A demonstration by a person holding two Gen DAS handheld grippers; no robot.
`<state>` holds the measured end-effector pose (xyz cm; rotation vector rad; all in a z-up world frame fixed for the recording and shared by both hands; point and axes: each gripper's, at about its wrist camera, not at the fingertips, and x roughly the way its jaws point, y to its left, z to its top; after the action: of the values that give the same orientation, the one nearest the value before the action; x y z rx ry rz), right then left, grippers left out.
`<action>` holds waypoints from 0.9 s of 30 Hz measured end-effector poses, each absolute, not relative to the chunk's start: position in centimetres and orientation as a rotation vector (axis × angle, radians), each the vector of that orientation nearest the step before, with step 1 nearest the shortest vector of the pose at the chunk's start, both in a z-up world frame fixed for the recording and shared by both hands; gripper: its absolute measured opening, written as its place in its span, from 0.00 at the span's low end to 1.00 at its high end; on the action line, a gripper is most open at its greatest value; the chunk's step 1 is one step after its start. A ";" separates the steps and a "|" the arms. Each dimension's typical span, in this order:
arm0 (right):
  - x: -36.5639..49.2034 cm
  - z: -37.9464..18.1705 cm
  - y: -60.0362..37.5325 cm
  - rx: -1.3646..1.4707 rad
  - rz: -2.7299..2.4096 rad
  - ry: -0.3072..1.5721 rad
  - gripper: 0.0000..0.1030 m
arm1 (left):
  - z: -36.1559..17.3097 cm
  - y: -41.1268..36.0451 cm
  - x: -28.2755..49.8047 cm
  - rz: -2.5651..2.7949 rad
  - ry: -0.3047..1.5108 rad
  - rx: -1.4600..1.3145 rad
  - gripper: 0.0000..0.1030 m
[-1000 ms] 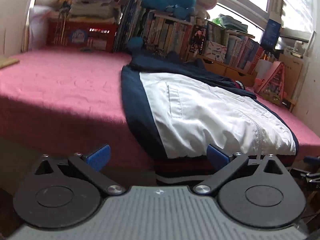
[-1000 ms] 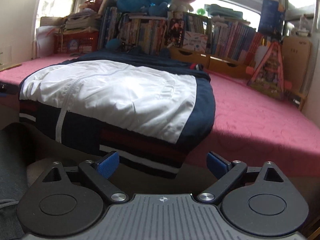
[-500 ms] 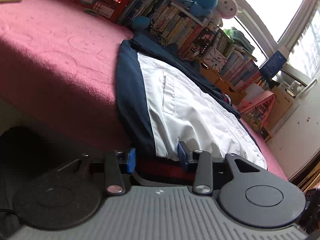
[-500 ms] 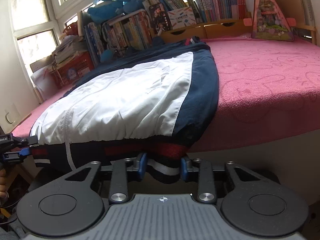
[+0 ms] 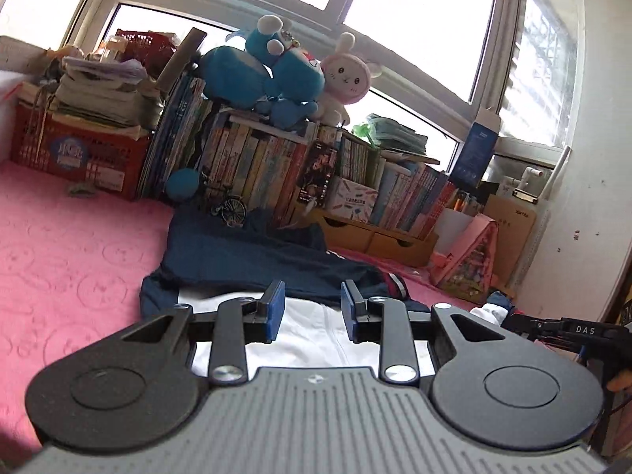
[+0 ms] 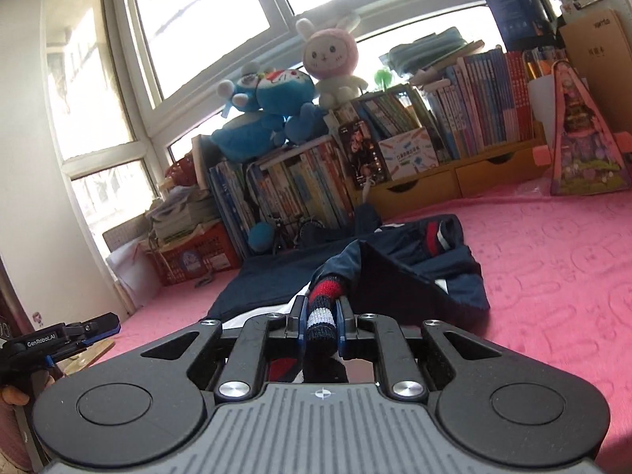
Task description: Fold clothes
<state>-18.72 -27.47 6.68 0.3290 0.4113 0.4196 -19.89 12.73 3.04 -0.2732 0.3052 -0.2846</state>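
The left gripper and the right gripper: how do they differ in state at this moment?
The right gripper is shut on the jacket's striped hem; the left gripper stands open with nothing between its pads. The right gripper holds the hem raised off the pink bedcover; the left gripper hovers over the jacket's white panel. Both have blue pads and point toward the bookshelf.
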 end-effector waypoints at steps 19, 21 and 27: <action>-4.9 -0.9 -20.6 0.323 0.425 0.752 0.16 | -3.6 1.6 -29.0 -0.577 0.391 0.451 0.81; -5.0 -1.4 -20.8 0.322 0.431 0.755 0.17 | -5.0 0.3 -27.9 -0.559 0.370 0.519 0.81; -6.7 -1.5 -23.5 0.362 0.466 0.698 0.19 | -4.2 2.2 -21.1 -0.401 0.435 0.327 0.79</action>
<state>-6.68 -23.46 -1.46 0.3616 0.6981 0.4663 -21.05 2.21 -4.21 0.3269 0.4351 -0.4005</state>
